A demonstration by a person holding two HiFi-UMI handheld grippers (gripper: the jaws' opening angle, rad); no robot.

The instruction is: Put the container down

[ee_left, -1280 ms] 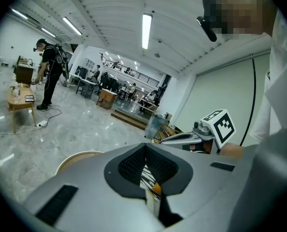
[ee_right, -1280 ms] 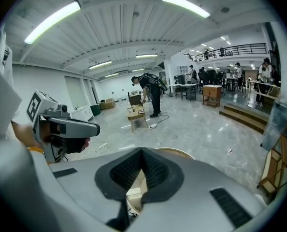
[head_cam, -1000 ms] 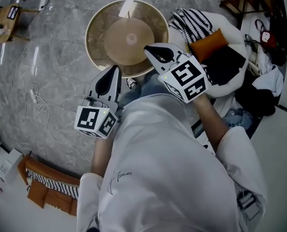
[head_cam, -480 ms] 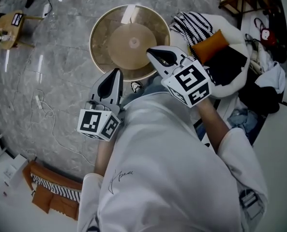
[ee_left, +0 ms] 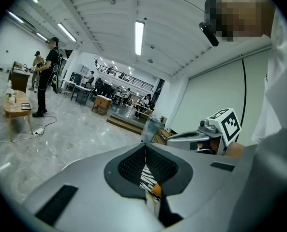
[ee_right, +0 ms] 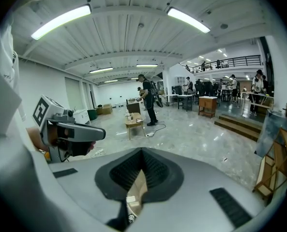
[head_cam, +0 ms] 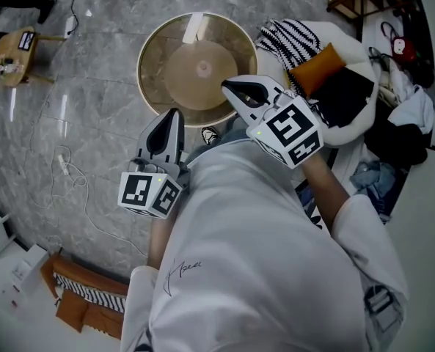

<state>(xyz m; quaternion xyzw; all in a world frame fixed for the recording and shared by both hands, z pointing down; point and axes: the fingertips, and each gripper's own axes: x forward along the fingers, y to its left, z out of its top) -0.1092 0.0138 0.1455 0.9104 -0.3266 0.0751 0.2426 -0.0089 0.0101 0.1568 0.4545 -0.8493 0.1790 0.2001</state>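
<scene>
The person stands over a round glass-topped table with a tan wooden disc under the glass (head_cam: 152,57), which sits on a grey marble floor (head_cam: 78,123). Both tools are held close to the white-shirted torso, above the table's near edge.

The left gripper (head_cam: 173,117) points toward the far side. Its jaws are pressed together with nothing between them. In the left gripper view only a sliver of black-and-white striped cloth (head_cam: 290,37) and an orange cushion (head_cam: 316,68) shows through the slit below the tips, and both lie far behind on a white seat to the right of the table.

The right gripper (head_cam: 232,86) is just right of the left one and a little farther out, angled toward the table. Its jaws are fully closed too, and only the tan of the table shows through its slit.

No container is in either grip, and I cannot pick one out on the glass top or on the floor near it. A small wooden side table (head_cam: 15,46) at the far left carries small items too tiny to name.

Judging by the empty, closed jaws, the put-down is either finished or not under way here. Any further move would call first for finding the container, then opening the jaws before reaching for it.
</scene>
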